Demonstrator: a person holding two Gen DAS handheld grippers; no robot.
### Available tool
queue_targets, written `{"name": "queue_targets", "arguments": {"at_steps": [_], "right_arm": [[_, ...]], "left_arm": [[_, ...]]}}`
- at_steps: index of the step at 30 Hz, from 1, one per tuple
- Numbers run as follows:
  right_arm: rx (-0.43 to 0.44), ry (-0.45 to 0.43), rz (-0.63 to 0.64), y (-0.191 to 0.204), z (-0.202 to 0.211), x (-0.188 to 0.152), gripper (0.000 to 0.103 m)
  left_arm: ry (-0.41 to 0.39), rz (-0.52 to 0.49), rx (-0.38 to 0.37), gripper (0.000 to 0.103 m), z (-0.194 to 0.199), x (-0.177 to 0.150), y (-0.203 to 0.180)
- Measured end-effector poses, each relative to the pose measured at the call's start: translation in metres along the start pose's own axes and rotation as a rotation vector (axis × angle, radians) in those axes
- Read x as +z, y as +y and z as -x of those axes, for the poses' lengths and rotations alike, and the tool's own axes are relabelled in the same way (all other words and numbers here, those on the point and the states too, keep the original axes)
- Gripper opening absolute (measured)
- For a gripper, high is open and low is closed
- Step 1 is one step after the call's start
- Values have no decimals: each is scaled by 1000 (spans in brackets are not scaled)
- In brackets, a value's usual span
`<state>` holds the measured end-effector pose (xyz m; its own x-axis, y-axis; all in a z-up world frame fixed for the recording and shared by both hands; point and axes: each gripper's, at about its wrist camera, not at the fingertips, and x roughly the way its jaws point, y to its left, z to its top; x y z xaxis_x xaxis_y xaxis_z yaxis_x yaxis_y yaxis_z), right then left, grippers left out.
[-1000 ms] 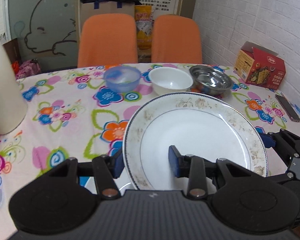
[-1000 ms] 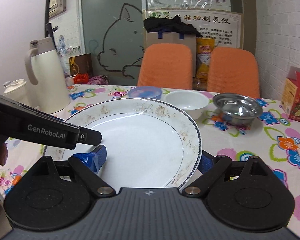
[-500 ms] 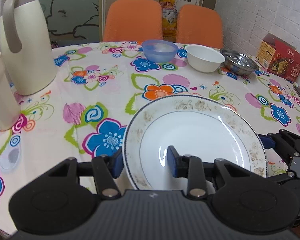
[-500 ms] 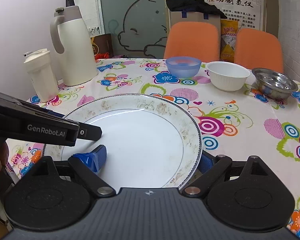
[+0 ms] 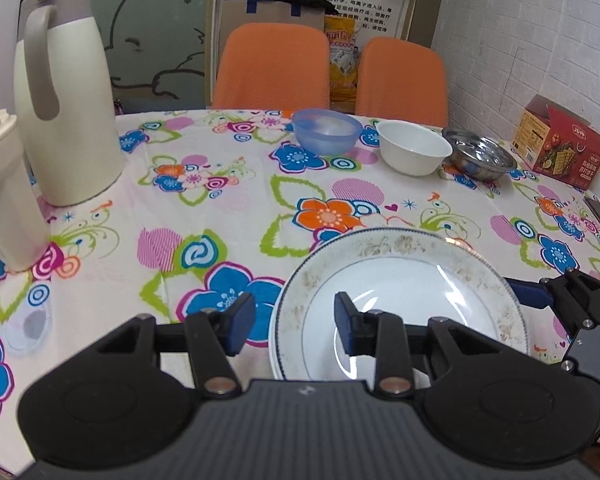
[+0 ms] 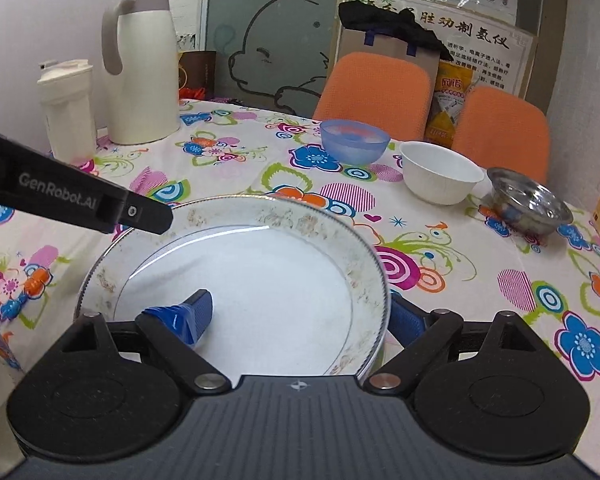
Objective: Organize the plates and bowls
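White porcelain with a faded floral rim, the plate point(image 6: 260, 276) sits at the near edge of the bench point(image 5: 220, 208), low over the flowered cloth or resting on it; we cannot tell which. We have the left gripper point(image 5: 296, 320) with its fingers point(image 5: 345, 317) spread wide, one outside the plate's left rim and one over its well, neither pinching it. The right gripper point(image 6: 300, 314) straddles the opposite rim, its fingers point(image 6: 198, 314) apart with no visible squeeze (true contact we cannot tell). Along the far edge we see the blue bowl point(image 5: 326, 131), white bowl point(image 5: 414, 152) and steel bowl point(image 5: 478, 158) in a row, well apart from the plate, probably awaiting sorting.
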<state>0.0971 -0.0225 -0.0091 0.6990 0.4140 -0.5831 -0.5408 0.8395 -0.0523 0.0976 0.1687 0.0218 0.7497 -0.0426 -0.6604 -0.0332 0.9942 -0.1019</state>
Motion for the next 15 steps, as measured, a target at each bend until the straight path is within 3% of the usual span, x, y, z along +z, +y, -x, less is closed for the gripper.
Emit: {"name": "queue_targets", "arguments": {"at_steps": [4,8,15], "right_arm": [[24,-43,-136,-24,11,1,79],[35,-38,-170,-33,13,-1,79],[63,-23,-271,-58,12,-12,79]], "left_arm": [[-7,19,-1,33,4,3,5],[-8,28,3,33,4,5,5],[25,14,-27,49,-5,7,-7]]}}
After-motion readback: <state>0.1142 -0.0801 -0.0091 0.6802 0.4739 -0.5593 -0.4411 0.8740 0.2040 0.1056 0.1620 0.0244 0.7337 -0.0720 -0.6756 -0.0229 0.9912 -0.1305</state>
